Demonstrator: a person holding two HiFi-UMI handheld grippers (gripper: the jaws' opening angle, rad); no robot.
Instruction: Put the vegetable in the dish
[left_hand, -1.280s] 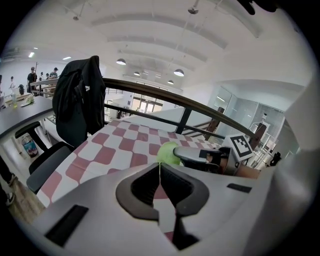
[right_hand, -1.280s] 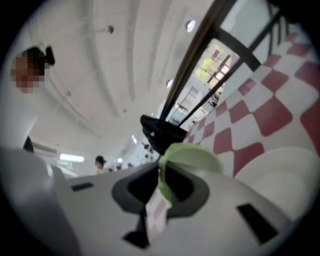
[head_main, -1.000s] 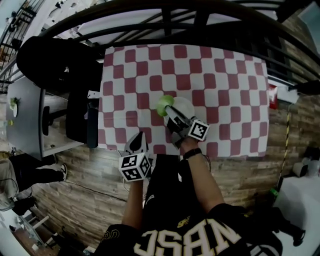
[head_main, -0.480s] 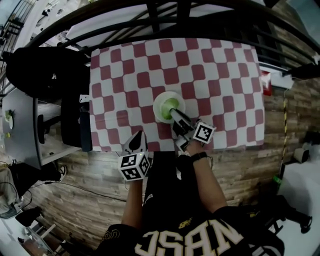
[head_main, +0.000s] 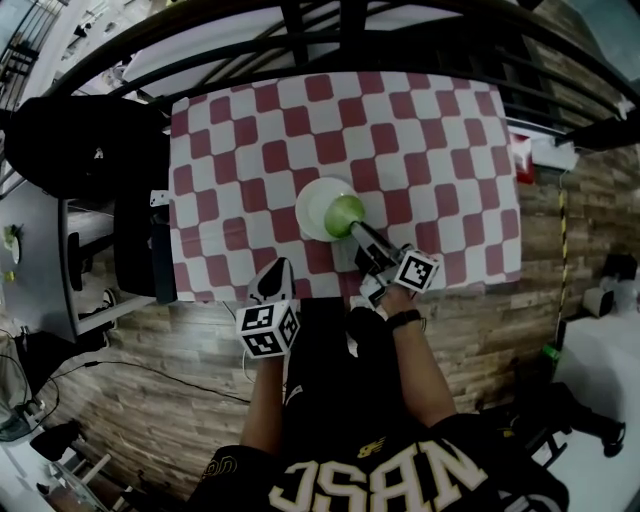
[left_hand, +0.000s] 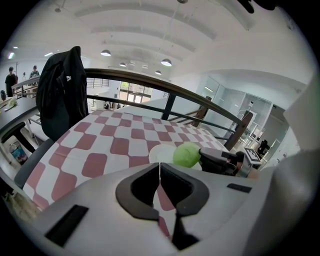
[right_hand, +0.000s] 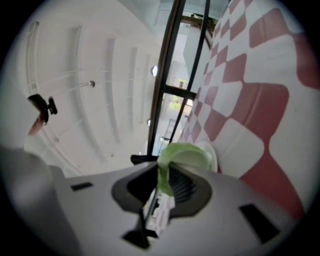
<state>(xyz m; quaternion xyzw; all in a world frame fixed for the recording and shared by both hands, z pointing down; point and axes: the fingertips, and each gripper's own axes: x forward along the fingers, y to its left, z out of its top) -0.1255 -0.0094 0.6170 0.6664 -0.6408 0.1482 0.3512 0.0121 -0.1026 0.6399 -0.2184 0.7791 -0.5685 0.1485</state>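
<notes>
right gripper moved vegetable over the dish, jaws just easing open but seemingly still pinching it; left gripper closed, empty.

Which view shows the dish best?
Head view: the white dish shows from above, nearly whole rim, with the vegetable over its right side. Left gripper view shows it low and foreshortened, partly behind the vegetable. Right gripper view shows only a sliver of rim.

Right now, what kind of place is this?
Probably an open-plan office or lab on an upper floor: a railing runs past the checked table, glass-walled rooms lie beyond, and a desk stands to its side.
</notes>
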